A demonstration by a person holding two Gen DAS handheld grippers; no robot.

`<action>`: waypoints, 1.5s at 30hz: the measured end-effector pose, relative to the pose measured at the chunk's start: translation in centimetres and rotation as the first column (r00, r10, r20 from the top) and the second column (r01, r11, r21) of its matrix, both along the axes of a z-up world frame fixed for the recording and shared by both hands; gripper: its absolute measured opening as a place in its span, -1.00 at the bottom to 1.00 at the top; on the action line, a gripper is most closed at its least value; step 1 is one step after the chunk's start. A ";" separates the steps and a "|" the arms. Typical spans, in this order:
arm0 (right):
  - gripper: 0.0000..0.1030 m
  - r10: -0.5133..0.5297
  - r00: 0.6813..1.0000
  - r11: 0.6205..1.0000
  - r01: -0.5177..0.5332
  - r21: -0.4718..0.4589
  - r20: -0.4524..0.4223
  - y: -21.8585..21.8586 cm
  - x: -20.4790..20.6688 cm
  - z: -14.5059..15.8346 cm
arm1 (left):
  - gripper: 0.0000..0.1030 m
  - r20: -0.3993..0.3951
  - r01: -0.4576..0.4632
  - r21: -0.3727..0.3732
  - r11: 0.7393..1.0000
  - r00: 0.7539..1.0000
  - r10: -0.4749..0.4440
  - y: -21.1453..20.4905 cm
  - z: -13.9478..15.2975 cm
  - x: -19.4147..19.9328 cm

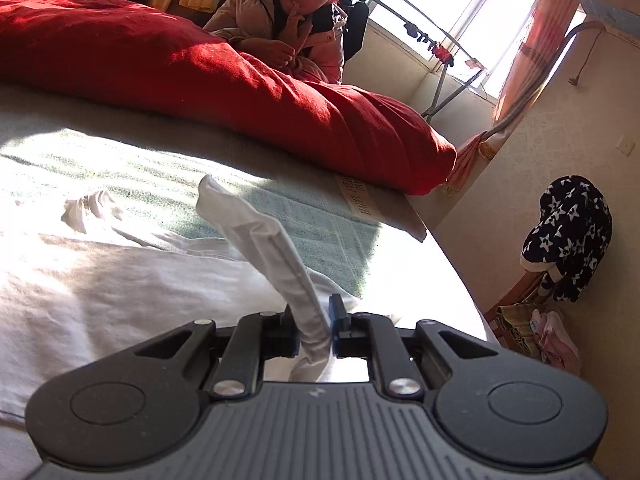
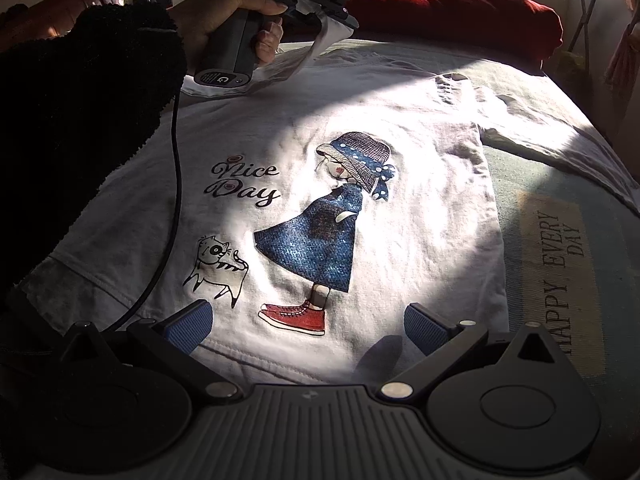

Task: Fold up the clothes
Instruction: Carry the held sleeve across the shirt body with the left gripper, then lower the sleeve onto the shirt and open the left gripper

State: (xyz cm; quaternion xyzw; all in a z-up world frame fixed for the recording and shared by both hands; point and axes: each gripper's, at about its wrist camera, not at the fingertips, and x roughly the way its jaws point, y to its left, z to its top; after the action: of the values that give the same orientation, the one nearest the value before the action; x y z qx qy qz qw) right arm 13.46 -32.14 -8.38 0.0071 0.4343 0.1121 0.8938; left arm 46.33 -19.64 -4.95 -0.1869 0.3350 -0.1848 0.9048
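Fingers of the left gripper [image 1: 316, 332] are clamped together on a folded strip of the white T-shirt [image 2: 360, 120], a sleeve or edge that rises from between the pads toward eleven o'clock in the left wrist view. Seen from the right wrist camera, that same gripper sits at twelve o'clock, held by a hand [image 2: 224, 24] in a dark fleece sleeve [image 2: 80, 112], with the pinched cloth lifted off the shirt's far edge.

Blue pads [image 2: 188, 326] of the right gripper [image 2: 308, 328] stand wide apart with nothing between them, poised above the shirt's near hem. The shirt lies flat and face up on a pale green blanket [image 2: 532, 168] covering the bed, its print showing a girl in a blue dress, a cat and the words "Nice Day". A red quilt [image 1: 200, 80] is heaped along the far side, around twelve o'clock, and a person [image 1: 288, 32] sits behind it.
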 end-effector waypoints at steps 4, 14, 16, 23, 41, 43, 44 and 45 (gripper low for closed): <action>1.00 -0.015 1.000 1.000 0.015 0.000 -0.004 -0.3 0.2 0.0 | -0.77 -0.001 0.025 0.042 0.999 1.000 -0.025 -0.5 -0.4 -0.6; 1.00 -0.021 1.000 1.000 0.021 0.002 -0.008 -0.1 0.4 -0.1 | -0.77 0.019 0.085 0.174 0.981 0.996 -0.090 -2.5 -0.4 -1.4; 1.00 -0.024 1.000 1.000 0.024 0.004 -0.009 -0.1 0.4 -0.1 | -0.77 0.023 0.096 0.206 0.974 0.994 -0.102 -2.9 -0.5 -1.5; 1.00 -0.044 0.999 0.999 0.044 -0.006 -0.016 -0.3 0.3 -0.1 | -0.66 0.004 0.161 0.350 0.923 0.985 -0.173 -5.0 -1.0 -2.0; 1.00 -0.074 0.997 0.996 0.076 -0.045 0.033 0.8 -1.6 2.1 | 0.09 0.041 0.297 0.661 0.689 0.903 -0.428 -7.6 0.4 -6.5; 1.00 -0.079 0.996 0.996 0.080 -0.044 0.035 0.8 -1.9 2.2 | 0.09 0.045 0.304 0.655 0.692 0.898 -0.438 -7.0 1.0 -6.7; 1.00 -0.078 0.996 0.996 0.080 -0.045 0.036 0.8 -2.0 2.3 | 0.09 0.051 0.301 0.649 0.699 0.899 -0.435 -6.4 1.3 -6.8; 1.00 -0.078 0.996 0.996 0.080 -0.047 0.036 0.8 -2.1 2.3 | 0.12 0.057 0.294 0.643 0.707 0.903 -0.427 -5.8 1.6 -6.9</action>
State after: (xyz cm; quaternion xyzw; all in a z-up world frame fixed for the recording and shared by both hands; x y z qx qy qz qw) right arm 11.33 -31.31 -6.06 0.0008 0.4207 0.0662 0.9048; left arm 39.42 -25.39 -3.36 0.2101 0.3133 -0.2561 0.8900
